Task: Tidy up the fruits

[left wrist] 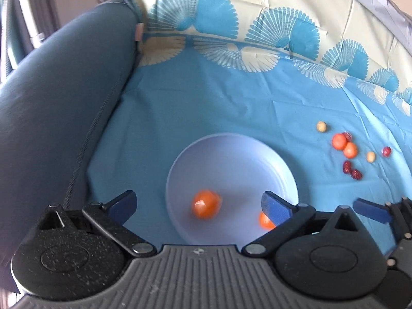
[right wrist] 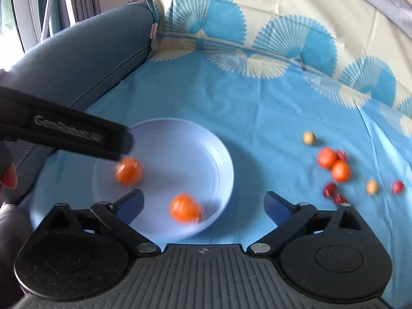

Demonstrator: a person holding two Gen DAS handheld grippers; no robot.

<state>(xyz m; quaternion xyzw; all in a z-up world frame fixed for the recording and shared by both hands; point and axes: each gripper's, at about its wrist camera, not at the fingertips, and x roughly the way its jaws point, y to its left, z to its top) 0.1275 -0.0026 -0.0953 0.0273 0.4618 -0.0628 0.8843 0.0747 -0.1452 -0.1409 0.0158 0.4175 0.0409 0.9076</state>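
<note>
We hold our left gripper (left wrist: 198, 202) and right gripper (right wrist: 204, 203) spread wide with nothing between the blue pads, both poised over the shallow pale lilac round plate (right wrist: 206, 139) on the blue patterned cloth (right wrist: 257, 97). Two small orange round fruits (right wrist: 128, 171) (right wrist: 185, 208), blurred, lie apart inside the plate. To its right on the cloth sit two more orange fruits (right wrist: 327, 157), touching, among dark red dates (right wrist: 329, 189) and tan nuts (right wrist: 309, 138).

smooth matt plastic plate (right wrist: 221, 154); glossy orange fruits (right wrist: 185, 208); thin creased printed tablecloth (left wrist: 231, 103); matt woven cushion (left wrist: 64, 90); gripper housings black, speckled matt plastic.
</note>
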